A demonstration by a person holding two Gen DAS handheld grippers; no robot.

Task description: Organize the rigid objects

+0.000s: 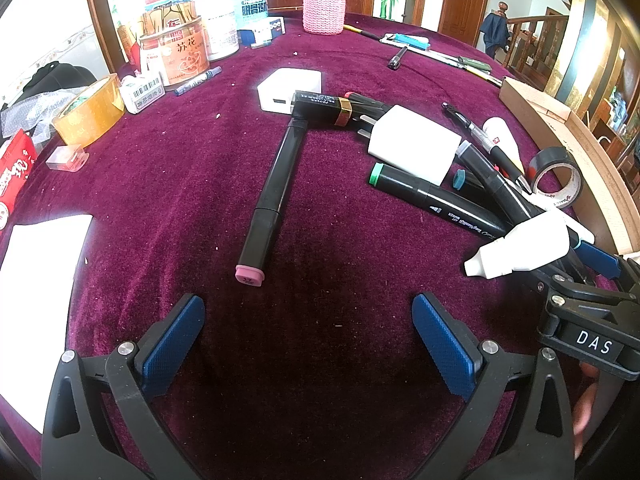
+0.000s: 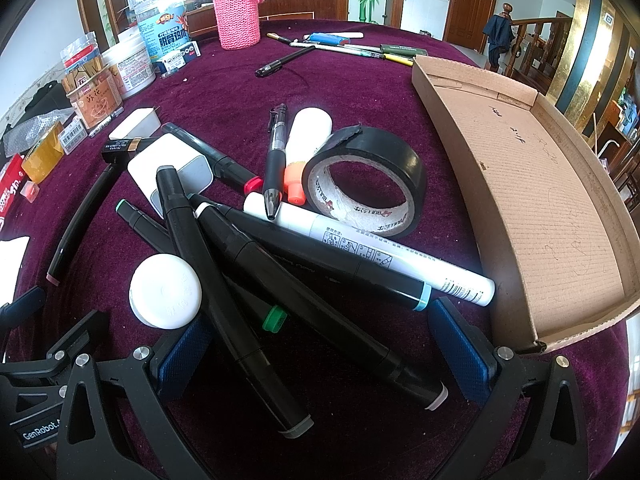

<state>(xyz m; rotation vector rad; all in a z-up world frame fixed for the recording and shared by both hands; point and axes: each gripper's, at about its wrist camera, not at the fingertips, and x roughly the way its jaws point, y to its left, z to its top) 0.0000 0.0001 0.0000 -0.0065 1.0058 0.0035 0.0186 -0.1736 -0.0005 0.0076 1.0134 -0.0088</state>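
Observation:
A heap of black markers lies on the purple cloth, and my right gripper stands open around their near ends without pinching any. A white bottle rests by its left finger. Beyond the heap are a black tape roll, a long white marker, a black pen and a white charger. An empty cardboard tray sits to the right. My left gripper is open over bare cloth, just short of a pink-capped black marker. A green-capped marker lies further right.
Tins and jars crowd the back left, with a pink knitted bottle sleeve behind. A yellow tape roll and white paper lie at the left. Loose pens line the far edge. A white adapter sits mid-table.

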